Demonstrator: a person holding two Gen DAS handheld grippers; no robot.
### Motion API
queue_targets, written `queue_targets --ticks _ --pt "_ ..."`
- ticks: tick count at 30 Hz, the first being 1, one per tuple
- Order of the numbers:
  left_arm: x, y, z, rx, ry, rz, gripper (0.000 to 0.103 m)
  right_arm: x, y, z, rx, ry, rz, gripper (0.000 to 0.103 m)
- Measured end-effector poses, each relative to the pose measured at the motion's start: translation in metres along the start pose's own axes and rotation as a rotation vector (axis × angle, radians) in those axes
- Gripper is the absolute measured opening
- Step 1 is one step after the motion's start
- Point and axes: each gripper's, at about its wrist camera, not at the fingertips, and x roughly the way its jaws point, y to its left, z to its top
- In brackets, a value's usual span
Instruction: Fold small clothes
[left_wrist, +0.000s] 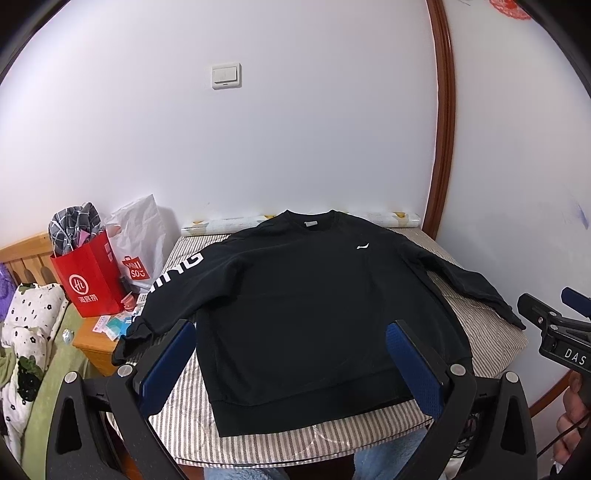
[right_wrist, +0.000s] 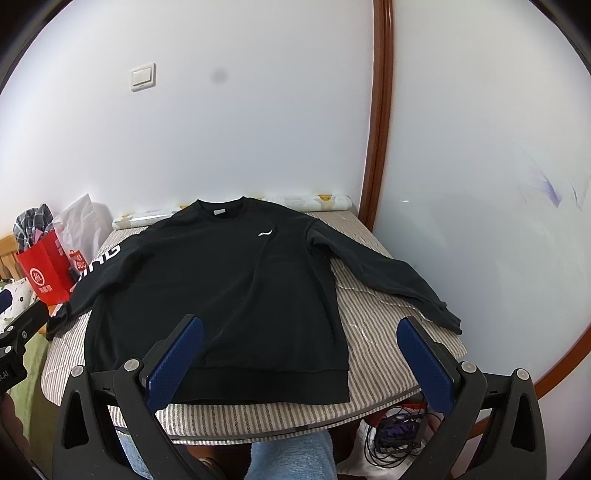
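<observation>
A black long-sleeved sweatshirt lies flat, front up, on a striped padded table. Its collar is at the far side and its hem faces me. Both sleeves are spread out; the left one carries white letters. My left gripper hovers open above the hem, its blue pads wide apart and holding nothing. My right gripper is also open and empty, over the hem's right corner. The right gripper's body shows at the right edge of the left wrist view.
A red paper bag and a white shopping bag stand on a wooden bedside cabinet to the left. A roll of patterned paper lies along the wall. Cables lie under the table. A bed with floral bedding is far left.
</observation>
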Motion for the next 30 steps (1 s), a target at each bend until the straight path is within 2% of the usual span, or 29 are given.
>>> queue_targets --ticks 30 --pt "0.006 0.010 -0.001 -0.018 0.010 -0.008 0.103 0.006 0.013 0.002 -0.029 0.016 0.004 0.103"
